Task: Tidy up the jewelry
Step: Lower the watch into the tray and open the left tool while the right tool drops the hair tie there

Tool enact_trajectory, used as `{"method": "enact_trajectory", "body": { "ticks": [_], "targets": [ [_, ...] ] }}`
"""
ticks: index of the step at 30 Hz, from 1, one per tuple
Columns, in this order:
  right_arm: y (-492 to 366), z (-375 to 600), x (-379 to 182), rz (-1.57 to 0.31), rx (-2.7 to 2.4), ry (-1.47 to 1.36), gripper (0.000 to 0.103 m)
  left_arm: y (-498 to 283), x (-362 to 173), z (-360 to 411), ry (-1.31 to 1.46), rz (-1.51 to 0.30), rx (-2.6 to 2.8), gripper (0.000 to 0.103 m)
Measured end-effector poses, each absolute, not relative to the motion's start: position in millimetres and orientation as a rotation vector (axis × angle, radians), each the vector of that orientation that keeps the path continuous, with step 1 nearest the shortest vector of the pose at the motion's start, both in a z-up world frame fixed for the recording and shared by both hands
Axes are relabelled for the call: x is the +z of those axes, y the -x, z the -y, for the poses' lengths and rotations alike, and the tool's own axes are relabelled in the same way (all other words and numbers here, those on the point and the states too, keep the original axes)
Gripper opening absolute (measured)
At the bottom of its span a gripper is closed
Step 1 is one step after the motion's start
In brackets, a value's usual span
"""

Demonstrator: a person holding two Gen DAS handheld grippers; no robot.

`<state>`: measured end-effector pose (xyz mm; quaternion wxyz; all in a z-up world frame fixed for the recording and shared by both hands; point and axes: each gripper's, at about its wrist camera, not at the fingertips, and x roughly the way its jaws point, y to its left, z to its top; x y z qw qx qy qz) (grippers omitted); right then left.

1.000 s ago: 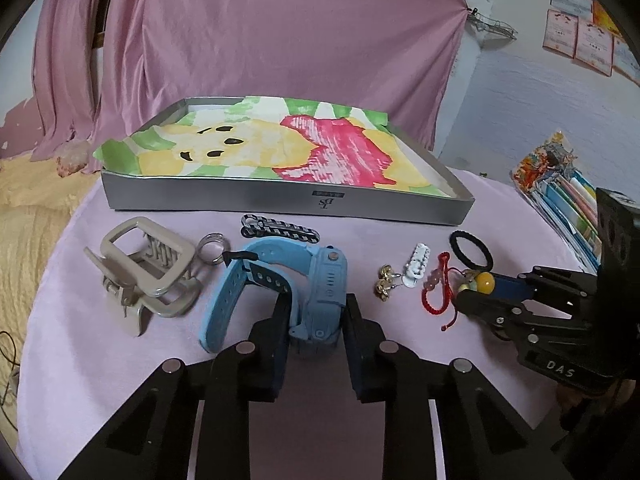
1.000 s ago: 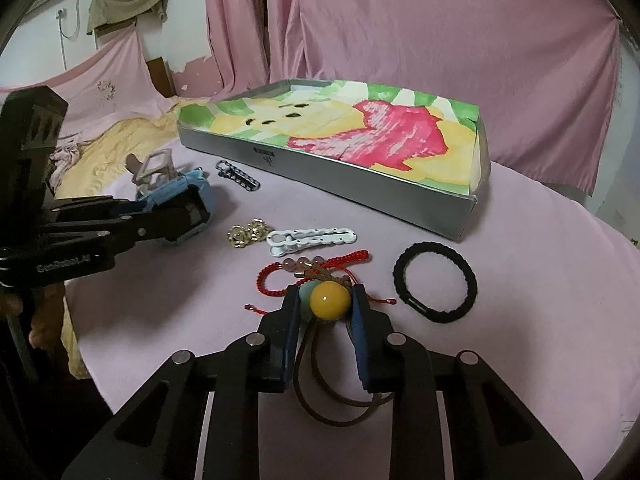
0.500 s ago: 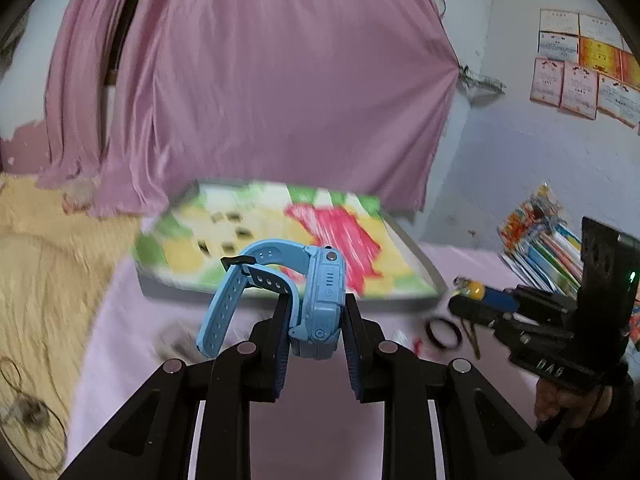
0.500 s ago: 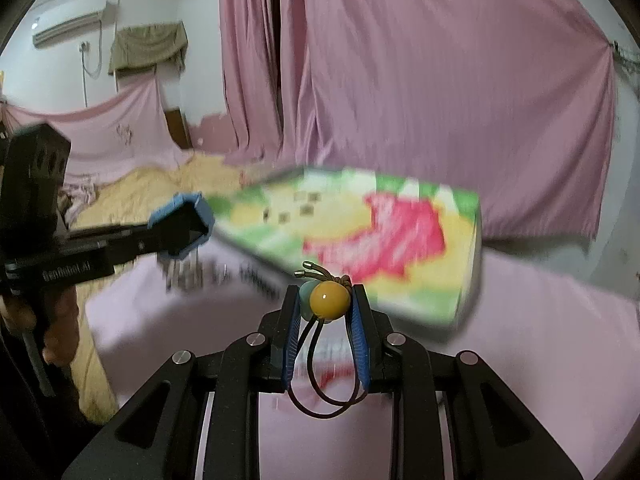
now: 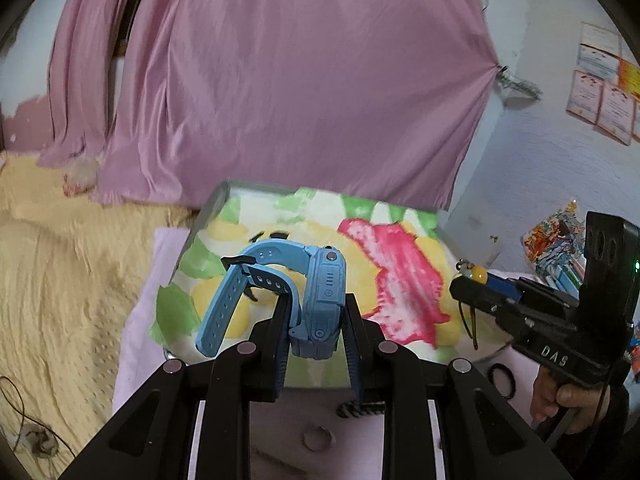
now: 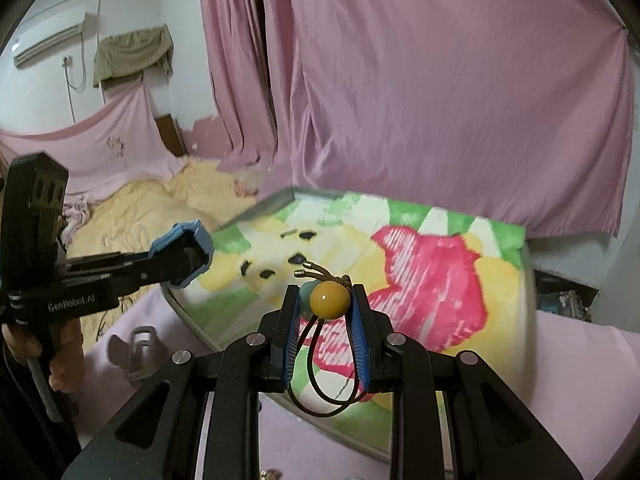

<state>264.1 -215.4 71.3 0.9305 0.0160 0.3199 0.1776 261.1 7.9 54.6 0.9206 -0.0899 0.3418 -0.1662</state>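
Note:
My left gripper (image 5: 316,312) is shut on a light blue watch (image 5: 320,280), held in the air over the near left part of the grey tray (image 5: 208,208). The tray has a yellow, pink and green picture lining. My right gripper (image 6: 325,300) is shut on a hair tie with a yellow bead (image 6: 330,299); its brown loop hangs down between the fingers above the tray (image 6: 256,208). In the left wrist view the right gripper (image 5: 464,286) hovers at the tray's right side. In the right wrist view the left gripper (image 6: 188,254) with the watch hangs over the tray's left corner.
On the pink tablecloth below lie a black hair tie (image 5: 502,376), a small ring (image 5: 318,438), a braided black-white piece (image 5: 360,407) and a beige claw clip (image 6: 138,350). A yellow bedspread (image 5: 68,280) is at the left. Pink curtains hang behind. A hand (image 5: 568,398) grips the right tool.
Both grippers have lifted off the table with their items and moved forward over the tray. One second ago the watch and the bead tie were at table level.

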Motion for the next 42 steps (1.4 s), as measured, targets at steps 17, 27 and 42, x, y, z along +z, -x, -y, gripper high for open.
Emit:
{"method": "enact_trajectory", "body": {
  "ticks": [17, 27, 42],
  "targets": [
    [-300, 204, 16, -0.860, 0.364, -0.016, 0.023, -292, 21, 5, 0.110, -0.910, -0.320, 0.025],
    [-291, 210, 25, -0.821, 0.302, -0.020, 0.045, -283, 29, 1, 0.100, -0.893, -0.270, 0.046],
    [-184, 227, 81, -0.429, 0.179, -0.054, 0.092, -181, 77, -12, 0.095, -0.448, -0.193, 0.102]
  ]
}}
